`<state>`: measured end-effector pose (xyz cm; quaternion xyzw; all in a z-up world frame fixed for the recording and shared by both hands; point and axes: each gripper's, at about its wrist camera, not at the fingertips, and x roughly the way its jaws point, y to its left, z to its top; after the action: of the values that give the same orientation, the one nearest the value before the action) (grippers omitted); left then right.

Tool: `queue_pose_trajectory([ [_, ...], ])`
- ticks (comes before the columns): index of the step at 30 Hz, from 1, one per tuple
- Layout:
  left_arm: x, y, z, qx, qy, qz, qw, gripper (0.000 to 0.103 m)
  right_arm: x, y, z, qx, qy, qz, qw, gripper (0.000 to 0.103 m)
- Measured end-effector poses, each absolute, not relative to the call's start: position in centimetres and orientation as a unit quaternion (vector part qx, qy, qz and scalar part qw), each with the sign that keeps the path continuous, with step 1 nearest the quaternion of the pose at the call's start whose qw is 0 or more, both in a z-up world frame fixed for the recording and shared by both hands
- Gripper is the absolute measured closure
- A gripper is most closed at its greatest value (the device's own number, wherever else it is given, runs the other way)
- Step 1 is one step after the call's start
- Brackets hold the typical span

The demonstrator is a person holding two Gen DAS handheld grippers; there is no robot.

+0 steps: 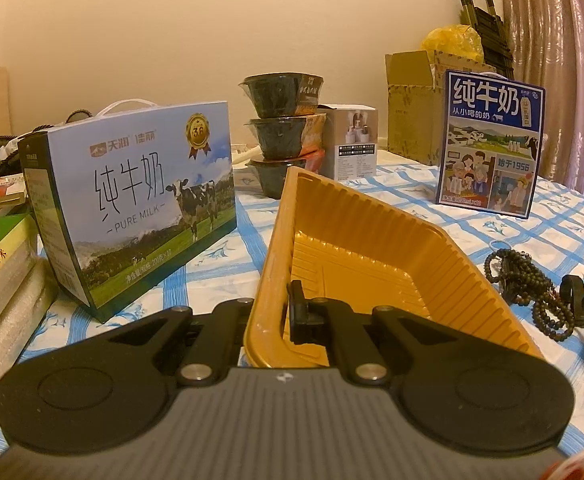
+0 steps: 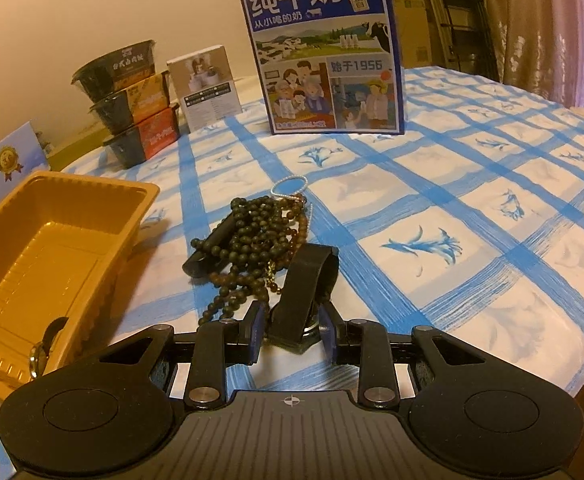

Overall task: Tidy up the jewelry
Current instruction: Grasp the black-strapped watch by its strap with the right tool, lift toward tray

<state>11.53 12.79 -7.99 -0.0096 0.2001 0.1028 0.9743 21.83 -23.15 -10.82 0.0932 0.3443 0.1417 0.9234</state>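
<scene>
Left wrist view: the left gripper (image 1: 270,316) pinches the near wall of the yellow tray (image 1: 372,248); one finger (image 1: 301,312) sits inside the tray against the wall, the other lies outside it and is mostly hidden by the rim. The tray extends forward from the fingers and appears tilted, its far end raised. The tablecloth (image 1: 492,220), white with a blue check, lies beneath. To the right of the fingers, just beside the tray, the bead necklaces (image 1: 532,284) lie in a heap with a black watch strap (image 1: 580,298) touching them. Ahead and left of the fingers stands a milk carton (image 1: 132,200); ahead, beyond the tray, a stack of three dark bowls (image 1: 282,120); ahead and right, a blue milk box (image 1: 490,142). Right wrist view: the right gripper (image 2: 294,330) has its fingers spread, one on each side of the black watch strap (image 2: 306,292); whether the pads (image 2: 254,330) touch the strap cannot be told. Directly ahead of the fingers, the bead necklaces (image 2: 252,240) rest on the tablecloth (image 2: 472,220), touching the strap, with a thin silver bracelet (image 2: 290,186) at their far end. The yellow tray (image 2: 52,240) is left of the fingers, near the beads but apart from them. The blue milk box (image 2: 320,52) stands well ahead.
</scene>
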Motion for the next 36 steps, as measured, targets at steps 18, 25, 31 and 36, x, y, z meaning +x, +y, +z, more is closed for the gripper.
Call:
queue_pose_trajectory([
  [18,11.5,12.8,-8.2,-0.007,0.201,0.103,0.974,0.098,24.6,-24.0,-12.0,0.151,0.348,0.132,0.916,0.072],
  [25,11.6,12.8,-8.2,-0.007,0.201,0.103,0.974,0.098,24.8,-23.4,-12.0,0.137,0.343,0.133,0.92,0.073],
  [31,11.5,12.8,-8.2,-0.008,0.201,0.103,0.974,0.098,23.5,-21.8,-11.4,0.04,0.314,0.143,0.938,0.083],
  [36,11.6,12.7,-8.2,-0.008,0.2,0.102,0.974,0.098,20.5,-19.2,-10.8,-0.089,0.264,0.167,0.946,0.083],
])
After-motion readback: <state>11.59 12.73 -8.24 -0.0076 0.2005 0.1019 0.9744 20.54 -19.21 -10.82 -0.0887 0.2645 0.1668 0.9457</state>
